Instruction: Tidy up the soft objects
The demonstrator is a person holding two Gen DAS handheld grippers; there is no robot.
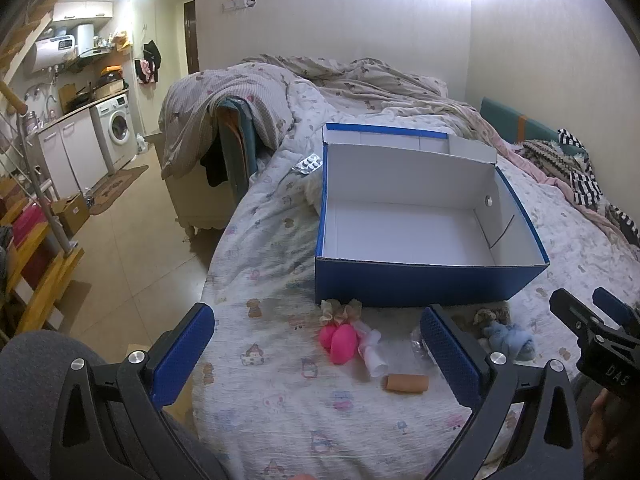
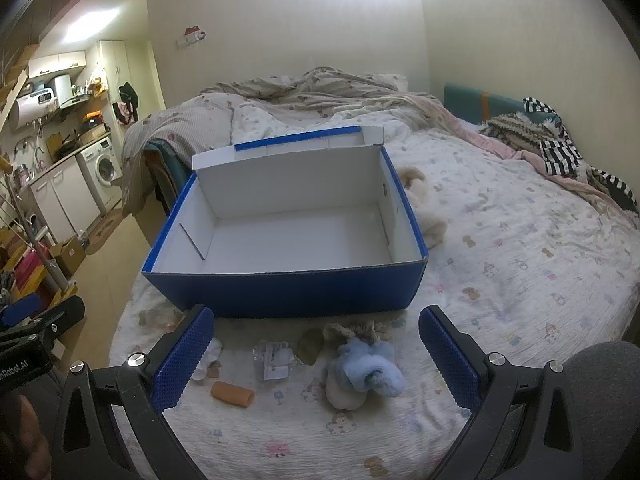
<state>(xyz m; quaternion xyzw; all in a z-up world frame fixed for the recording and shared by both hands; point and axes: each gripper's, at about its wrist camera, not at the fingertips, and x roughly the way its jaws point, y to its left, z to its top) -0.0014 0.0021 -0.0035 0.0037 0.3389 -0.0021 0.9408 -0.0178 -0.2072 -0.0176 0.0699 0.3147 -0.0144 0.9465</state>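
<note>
A: Progress? Box looks empty, nothing packed yet.

B: Yep. Left gripper and right gripper both gape wide, holding nothing. Pink toy, blue sock, tan roll all lie on the bed in front of the box.

A: Unclear bits?

B: Clear wrapper contents unreadable; beige plush behind the box half hidden.
</note>
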